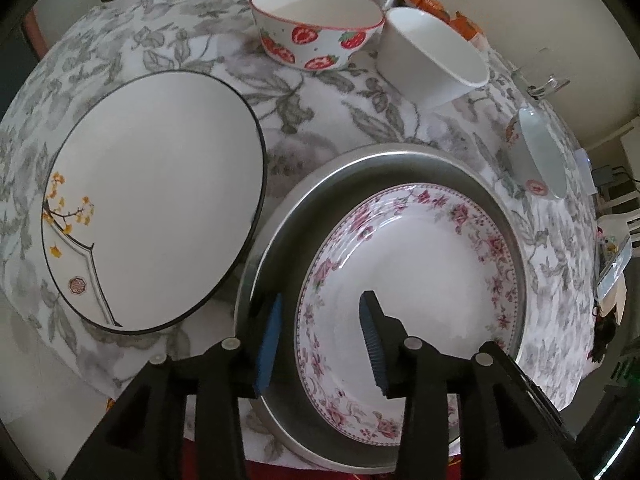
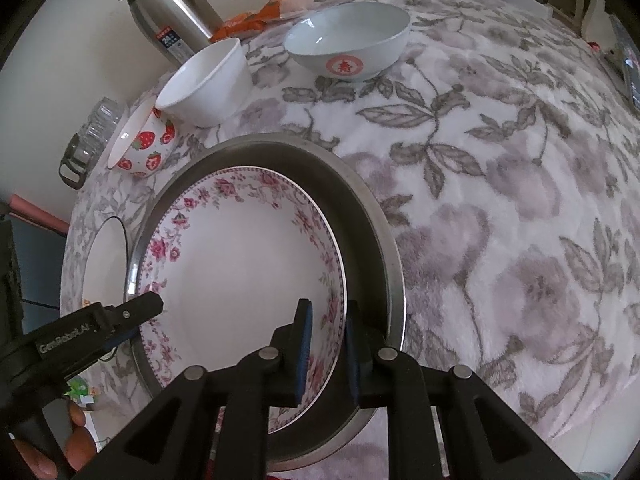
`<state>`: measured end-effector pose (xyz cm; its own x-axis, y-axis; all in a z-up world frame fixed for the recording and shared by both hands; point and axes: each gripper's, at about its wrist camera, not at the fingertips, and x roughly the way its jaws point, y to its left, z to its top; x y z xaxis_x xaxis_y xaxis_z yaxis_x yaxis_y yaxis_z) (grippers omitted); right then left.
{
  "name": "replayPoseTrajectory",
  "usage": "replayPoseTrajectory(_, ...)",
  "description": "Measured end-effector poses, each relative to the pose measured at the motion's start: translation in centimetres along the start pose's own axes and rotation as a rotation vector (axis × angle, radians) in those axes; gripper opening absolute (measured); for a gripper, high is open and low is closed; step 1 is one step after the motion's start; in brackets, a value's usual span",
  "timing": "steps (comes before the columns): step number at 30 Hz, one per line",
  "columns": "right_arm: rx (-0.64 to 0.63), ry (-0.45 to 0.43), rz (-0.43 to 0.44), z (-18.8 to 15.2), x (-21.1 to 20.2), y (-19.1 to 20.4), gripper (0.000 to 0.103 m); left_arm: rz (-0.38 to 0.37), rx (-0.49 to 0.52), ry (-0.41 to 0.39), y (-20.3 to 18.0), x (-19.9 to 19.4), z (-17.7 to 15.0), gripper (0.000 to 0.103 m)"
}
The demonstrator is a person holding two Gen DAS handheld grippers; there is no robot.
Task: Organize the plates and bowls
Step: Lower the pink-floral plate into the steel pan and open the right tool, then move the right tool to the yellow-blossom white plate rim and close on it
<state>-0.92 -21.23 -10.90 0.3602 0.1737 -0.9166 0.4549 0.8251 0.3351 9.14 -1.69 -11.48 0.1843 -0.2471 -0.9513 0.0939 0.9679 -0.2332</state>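
Now the pink-flowered plate (image 2: 240,264) lies in a steel tray (image 2: 368,216); right gripper (image 2: 326,344) fingers pinch its rim, left gripper (image 1: 320,344) fingers straddle it unclamped.

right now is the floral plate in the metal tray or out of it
In. The pink floral plate lies flat inside the round metal tray, whose raised rim rings it in both views.

Right claw (image 2: 326,350) clamped on the rim of the pink-flowered white plate (image 2: 240,264)
The plate lies inside a round steel tray (image 2: 372,224) on the floral-clothed tabletop (image 2: 500,168); the left claw (image 2: 142,314) reaches over the plate's opposite rim.
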Motion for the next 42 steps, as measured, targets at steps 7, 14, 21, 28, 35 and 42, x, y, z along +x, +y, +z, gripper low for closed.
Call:
replayPoseTrajectory(7, -0.019, -0.087, -0.031, 0.3, -2.8, 0.1, 0.034, 0.024, 0.001, -0.039, -0.2, -1.1, -0.1, 0.042)
replayPoseTrajectory(14, -0.057, -0.154, -0.032, 0.3, -4.2, 0.7, 0.034, 0.073, 0.031, -0.108, -0.9, -2.1, -0.4, 0.042)
replayPoseTrajectory(21, -0.083, -0.220, -0.065, 0.2, -5.1, 1.1, 0.072, 0.214, 0.061, -0.189, -0.7, -3.5, -0.4, 0.070)
replayPoseTrajectory(28, -0.093, -0.223, -0.090, 0.2, -4.7, 1.0, 0.088, 0.255, 0.069, -0.191, -0.2, -3.1, -0.2, 0.084)
replayPoseTrajectory(35, -0.095, -0.235, -0.090, 0.2, -4.6, 0.9, 0.103, 0.269, 0.062, -0.210, 0.1, -3.1, -0.1, 0.088)
replayPoseTrajectory(42, -0.124, -0.276, -0.094, 0.2, -5.0, 1.2, 0.103, 0.243, 0.015, -0.279, 0.7, -4.4, 0.1, 0.092)
